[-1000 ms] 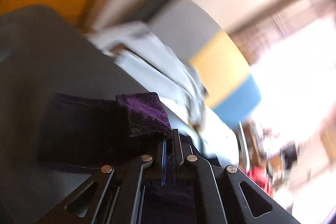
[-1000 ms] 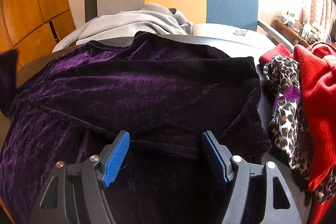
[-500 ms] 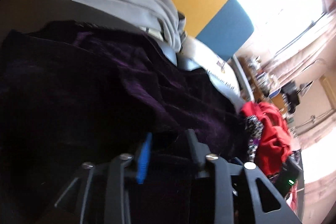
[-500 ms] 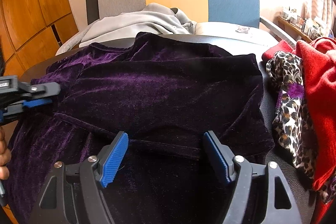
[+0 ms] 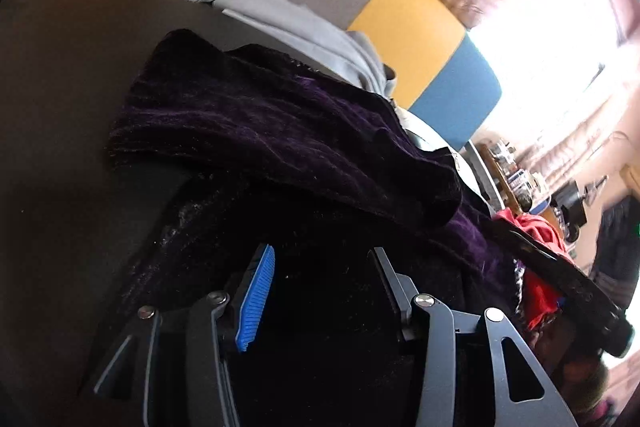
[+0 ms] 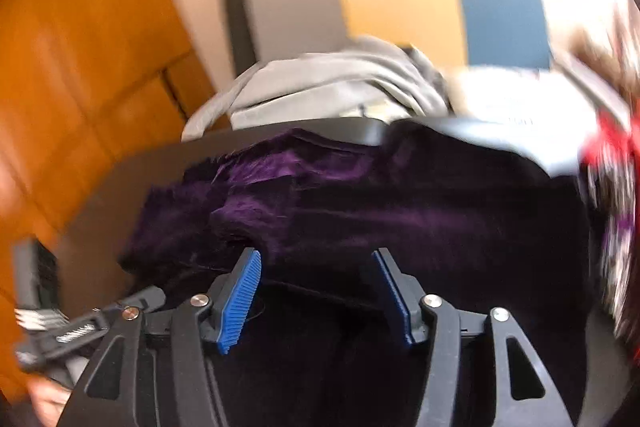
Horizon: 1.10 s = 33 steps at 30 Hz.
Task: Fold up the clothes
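The purple velvet garment lies on the dark worktop, one side already turned over. Our left gripper, jaws just opening, and right gripper, just narrowing, grip nothing, as far as the blur allows. We should pinch the near edge evenly.

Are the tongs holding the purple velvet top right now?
No. Both the left tongs and right tongs stand open over the purple velvet top, pads gripping nothing.

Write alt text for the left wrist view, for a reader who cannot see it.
The left gripper, jaws apart after just opening, hovers over a dark purple velvet garment with one flap folded over, on a dark table. Behind: grey clothing and a grey-yellow-blue chair back.
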Each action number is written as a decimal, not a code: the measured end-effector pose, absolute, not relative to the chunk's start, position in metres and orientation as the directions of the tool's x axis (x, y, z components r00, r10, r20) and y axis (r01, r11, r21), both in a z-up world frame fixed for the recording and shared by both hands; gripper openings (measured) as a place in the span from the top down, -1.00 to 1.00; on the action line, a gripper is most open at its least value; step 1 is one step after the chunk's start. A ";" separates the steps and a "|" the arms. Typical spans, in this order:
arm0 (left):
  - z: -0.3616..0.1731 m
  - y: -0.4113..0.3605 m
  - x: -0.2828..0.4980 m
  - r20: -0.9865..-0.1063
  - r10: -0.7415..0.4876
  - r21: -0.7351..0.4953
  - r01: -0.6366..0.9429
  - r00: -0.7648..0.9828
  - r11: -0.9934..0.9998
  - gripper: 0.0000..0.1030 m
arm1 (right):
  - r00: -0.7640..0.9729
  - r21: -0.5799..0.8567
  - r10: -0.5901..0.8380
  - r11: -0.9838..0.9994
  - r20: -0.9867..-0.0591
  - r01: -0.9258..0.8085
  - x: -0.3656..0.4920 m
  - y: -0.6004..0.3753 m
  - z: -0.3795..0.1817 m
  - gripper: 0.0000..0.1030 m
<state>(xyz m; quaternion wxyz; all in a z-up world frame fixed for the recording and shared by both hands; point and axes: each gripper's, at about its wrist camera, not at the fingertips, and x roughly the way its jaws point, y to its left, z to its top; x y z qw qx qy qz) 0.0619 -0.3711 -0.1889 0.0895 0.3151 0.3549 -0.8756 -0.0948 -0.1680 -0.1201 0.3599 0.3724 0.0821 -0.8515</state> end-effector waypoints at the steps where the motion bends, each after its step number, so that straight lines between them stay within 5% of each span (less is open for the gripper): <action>1: -0.190 -0.373 0.063 -0.612 0.076 -0.578 0.379 -0.787 -0.723 0.05 | -0.483 0.059 -0.528 -0.715 -0.699 0.696 -0.088 -0.182 -0.122 -0.15; 7: -0.196 -0.383 0.075 -0.557 0.114 -0.646 0.343 -0.823 -0.682 0.04 | -0.572 -0.168 -0.431 -0.679 -0.698 0.715 -0.086 -0.232 -0.140 -0.09; 9: -0.197 -0.383 0.077 -0.548 0.117 -0.653 0.335 -0.829 -0.679 0.03 | -0.559 -0.176 -0.405 -0.675 -0.723 0.716 -0.095 -0.237 -0.147 0.30; 10: -0.197 -0.383 0.077 -0.545 0.118 -0.654 0.333 -0.830 -0.679 0.03 | -0.546 -0.165 -0.402 -0.675 -0.735 0.719 -0.098 -0.239 -0.148 0.79; 11: -0.198 -0.381 0.076 -0.542 0.120 -0.657 0.330 -0.832 -0.677 0.03 | -0.534 -0.145 -0.409 -0.679 -0.740 0.720 -0.102 -0.239 -0.147 0.88; 16: -0.196 -0.381 0.076 -0.538 0.138 -0.681 0.332 -0.832 -0.652 0.00 | -0.476 0.014 -0.481 -0.714 -0.736 0.700 -0.123 -0.222 -0.125 0.88; 21: -0.192 -0.397 0.073 -0.457 0.182 -0.809 0.322 -0.871 -0.491 -0.55 | -0.419 0.291 -0.613 -0.736 -0.670 0.612 -0.151 -0.184 -0.100 0.88; 26: -0.195 -0.409 0.065 -0.422 0.163 -0.863 0.340 -0.892 -0.373 -0.58 | -0.425 0.476 -0.685 -0.722 -0.591 0.502 -0.172 -0.136 -0.089 0.88; 33: -0.199 -0.411 0.075 -0.370 0.135 -0.904 0.323 -0.919 -0.280 -0.58 | -0.451 0.541 -0.666 -0.746 -0.594 0.388 -0.182 -0.083 -0.113 0.88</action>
